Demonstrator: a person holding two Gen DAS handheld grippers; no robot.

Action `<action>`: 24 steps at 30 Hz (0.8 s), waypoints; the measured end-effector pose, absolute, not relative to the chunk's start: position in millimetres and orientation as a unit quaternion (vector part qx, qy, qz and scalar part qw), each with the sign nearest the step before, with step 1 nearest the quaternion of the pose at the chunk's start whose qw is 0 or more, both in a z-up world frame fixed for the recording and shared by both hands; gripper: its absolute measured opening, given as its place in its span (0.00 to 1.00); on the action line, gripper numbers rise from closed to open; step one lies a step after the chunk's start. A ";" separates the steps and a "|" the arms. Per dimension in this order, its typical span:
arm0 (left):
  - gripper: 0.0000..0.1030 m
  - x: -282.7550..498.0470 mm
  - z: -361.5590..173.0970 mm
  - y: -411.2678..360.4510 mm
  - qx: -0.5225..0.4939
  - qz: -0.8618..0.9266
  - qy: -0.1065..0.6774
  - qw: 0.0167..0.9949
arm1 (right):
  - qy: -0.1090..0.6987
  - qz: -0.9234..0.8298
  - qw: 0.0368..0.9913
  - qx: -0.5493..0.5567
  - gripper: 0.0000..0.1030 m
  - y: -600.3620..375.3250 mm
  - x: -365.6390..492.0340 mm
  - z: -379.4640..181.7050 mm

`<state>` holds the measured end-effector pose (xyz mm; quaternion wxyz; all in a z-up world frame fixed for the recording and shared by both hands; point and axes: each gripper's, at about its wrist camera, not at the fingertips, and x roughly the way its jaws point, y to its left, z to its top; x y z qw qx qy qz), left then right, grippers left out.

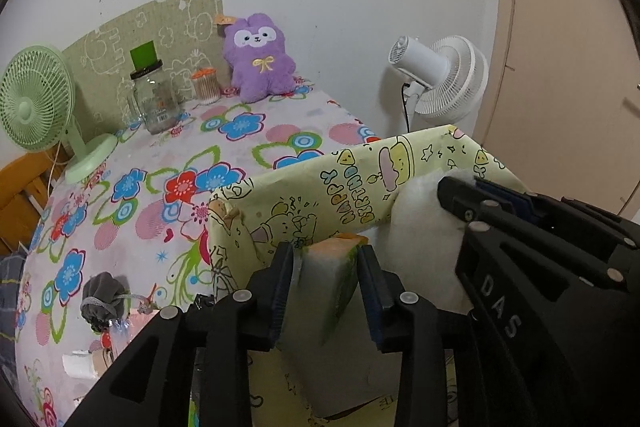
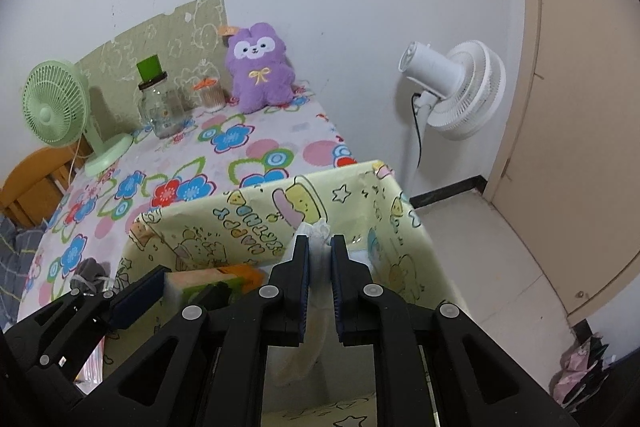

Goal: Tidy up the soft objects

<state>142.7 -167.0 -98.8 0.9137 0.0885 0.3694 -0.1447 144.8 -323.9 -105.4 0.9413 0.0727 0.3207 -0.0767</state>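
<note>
Both grippers are reaching into a yellow-green box [image 1: 320, 183] with soft, cartoon-printed walls, which is sitting at the near edge of a table draped in a glossy flowered cloth [image 1: 168, 163].

The left gripper [image 1: 326, 267] is standing partly spread around a sponge [image 1: 328, 279], a blocky white foam wedge with an orange top edge and a green side. Its left pad is lying close against the foam, while the right pad seems to be just clear of it, though the view there is too tight to be sure. The sponge is sitting inside the box, near the wall at 12 o'clock.

The right gripper [image 2: 320, 251] is pressed nearly together, pinching a thin white fabric piece [image 2: 318, 259] whose frilly tip is sticking up above the fingertips and whose limp tail is hanging down between the fingers. In the left wrist view the same piece is showing as a fluffy white mass at 3 o'clock, against the box wall.

Outside the box, a fuzzy purple plush [image 1: 258, 61] is sitting upright at 12 o'clock against the wall, beside a clear glass jar [image 1: 154, 99] with a dark lid. A ribbed pale-green fan [image 1: 36, 99] is standing at 10 o'clock. A white fan [image 1: 444, 79] is standing past the table at 2 o'clock. A grey drawstring pouch [image 1: 102, 301] is lying crumpled at 8 o'clock on the cloth.
</note>
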 end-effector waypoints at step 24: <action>0.90 123.6 -73.5 -149.9 0.058 -0.150 0.339 0.927 | 0.280 -0.092 0.955 0.029 0.89 -303.6 116.6 -77.5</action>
